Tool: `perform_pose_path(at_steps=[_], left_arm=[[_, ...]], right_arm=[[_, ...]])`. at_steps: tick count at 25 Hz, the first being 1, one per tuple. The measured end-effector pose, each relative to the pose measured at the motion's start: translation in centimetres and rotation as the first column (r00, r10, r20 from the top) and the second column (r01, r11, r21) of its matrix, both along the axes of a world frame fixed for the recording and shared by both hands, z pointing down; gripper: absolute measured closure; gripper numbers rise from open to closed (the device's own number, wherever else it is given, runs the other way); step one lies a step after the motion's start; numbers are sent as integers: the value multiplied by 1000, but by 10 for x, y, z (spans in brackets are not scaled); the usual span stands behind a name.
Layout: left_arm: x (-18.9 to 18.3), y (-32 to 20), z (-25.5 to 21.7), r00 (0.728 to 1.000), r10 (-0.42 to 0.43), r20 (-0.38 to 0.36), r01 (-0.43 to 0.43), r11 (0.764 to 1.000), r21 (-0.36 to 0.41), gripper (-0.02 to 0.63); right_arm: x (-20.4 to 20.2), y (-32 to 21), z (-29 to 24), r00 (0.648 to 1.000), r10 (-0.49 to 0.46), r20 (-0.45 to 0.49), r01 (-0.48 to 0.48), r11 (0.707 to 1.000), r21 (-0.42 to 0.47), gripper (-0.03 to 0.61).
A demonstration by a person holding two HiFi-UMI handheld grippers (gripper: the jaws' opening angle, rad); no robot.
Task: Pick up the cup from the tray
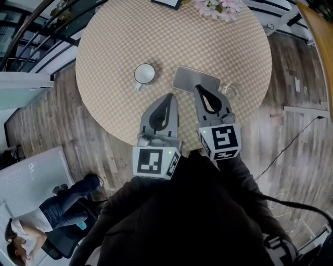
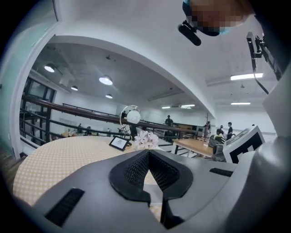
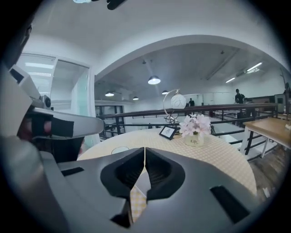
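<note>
White cup point(image 1: 144, 74) sits on table point(image 1: 114, 47) w/ checked cloth, just left of grey tray point(image 1: 196, 80), not on it, handle toward near edge. Left gripper point(image 1: 170, 95): jaws together, nothing btwn, tips near tray's near-left corner, apart from cup. Right gripper point(image 1: 197, 87): jaws together too, empty, tips over tray's near edge. Clear glass point(image 1: 232, 91) just right of tray. Flowers point(image 1: 218, 8) & small frame point(image 1: 167, 2) at far side.
</note>
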State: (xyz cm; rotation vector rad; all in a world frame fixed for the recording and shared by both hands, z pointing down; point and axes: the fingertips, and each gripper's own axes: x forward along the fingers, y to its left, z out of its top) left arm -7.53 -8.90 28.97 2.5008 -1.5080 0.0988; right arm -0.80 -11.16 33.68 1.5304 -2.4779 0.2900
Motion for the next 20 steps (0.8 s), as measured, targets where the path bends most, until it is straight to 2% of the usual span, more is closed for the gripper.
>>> perform_pose_path(at_steps=[4, 7, 12, 20], left_arm=[[19, 17, -19, 1000, 0, -1, 0, 999, 35, 609], [29, 36, -39, 1000, 10, 15, -11, 996, 89, 610], [50, 52, -55, 999, 34, 38, -40, 988, 146, 609], [42, 71, -68, 998, 40, 42, -48, 980, 191, 609]], right_arm=[[27, 22, -30, 999, 30, 12, -30, 998, 56, 571], [40, 43, -54, 999, 46, 16, -48, 992, 115, 571], [60, 60, -69, 998, 58, 29, -62, 985, 162, 571], [51, 76, -85, 997, 54, 51, -64, 976, 206, 572]])
